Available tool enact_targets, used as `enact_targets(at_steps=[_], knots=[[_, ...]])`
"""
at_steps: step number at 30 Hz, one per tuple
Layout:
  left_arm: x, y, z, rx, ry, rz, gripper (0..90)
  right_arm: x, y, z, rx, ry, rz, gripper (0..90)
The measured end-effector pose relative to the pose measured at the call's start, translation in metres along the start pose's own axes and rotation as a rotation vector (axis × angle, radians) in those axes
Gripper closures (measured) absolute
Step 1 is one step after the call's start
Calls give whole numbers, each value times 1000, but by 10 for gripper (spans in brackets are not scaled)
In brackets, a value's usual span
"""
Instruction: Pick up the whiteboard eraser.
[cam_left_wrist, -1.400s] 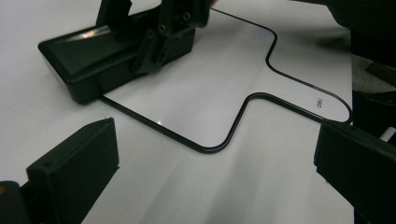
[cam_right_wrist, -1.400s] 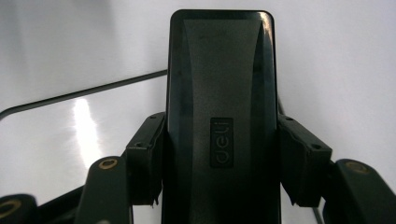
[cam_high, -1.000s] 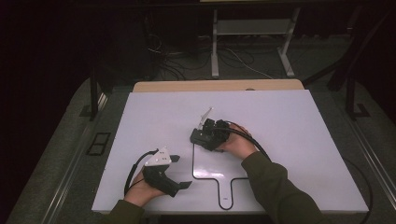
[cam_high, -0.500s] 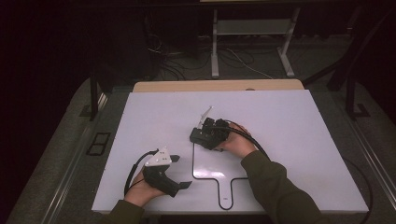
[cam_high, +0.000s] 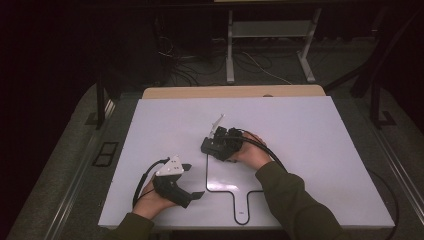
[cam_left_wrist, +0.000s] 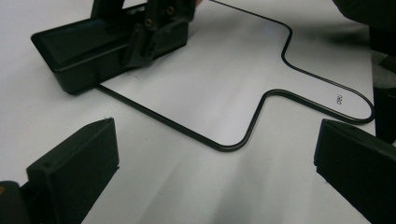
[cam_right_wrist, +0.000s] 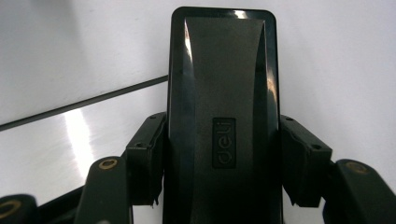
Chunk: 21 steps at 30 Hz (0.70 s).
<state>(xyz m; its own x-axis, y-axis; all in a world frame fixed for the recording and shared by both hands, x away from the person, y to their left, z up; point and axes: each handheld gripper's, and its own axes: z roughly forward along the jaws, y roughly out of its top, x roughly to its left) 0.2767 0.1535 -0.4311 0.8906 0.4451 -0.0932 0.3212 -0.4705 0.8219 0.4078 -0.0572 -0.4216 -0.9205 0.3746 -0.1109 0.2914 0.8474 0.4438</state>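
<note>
Right gripper (cam_high: 212, 145) clamped on black stapler-like box (cam_right_wrist: 223, 116), resting at corner of outlined paddle shape (cam_high: 227, 182) on white table (cam_high: 310, 130); left gripper (cam_high: 192, 182) jaws spread, empty, near; grasp done, placement apparently unfinished.

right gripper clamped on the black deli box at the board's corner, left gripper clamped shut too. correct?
Not quite. The left gripper is open: the left gripper view shows its jaws wide apart with bare table between them. The right gripper is indeed clamped on the black deli box at the corner of the board.
</note>
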Motion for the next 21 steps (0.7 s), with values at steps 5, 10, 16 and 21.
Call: enact_targets(at_steps=[5, 10, 16, 21], knots=[[0, 0, 0, -10, 3, -10, 0, 9, 1, -2, 4, 15, -18, 385], [-3, 0, 0, -8, 2, -4, 0, 22, -2, -4, -2, 39, -55, 385], [-2, 0, -1, 0, -1, 0, 0, -2, -2, -1, 8, -8, 3, 385], [-2, 0, 0, -7, 0, -8, 0, 7, -1, -2, 9, 33, -17, 384]])
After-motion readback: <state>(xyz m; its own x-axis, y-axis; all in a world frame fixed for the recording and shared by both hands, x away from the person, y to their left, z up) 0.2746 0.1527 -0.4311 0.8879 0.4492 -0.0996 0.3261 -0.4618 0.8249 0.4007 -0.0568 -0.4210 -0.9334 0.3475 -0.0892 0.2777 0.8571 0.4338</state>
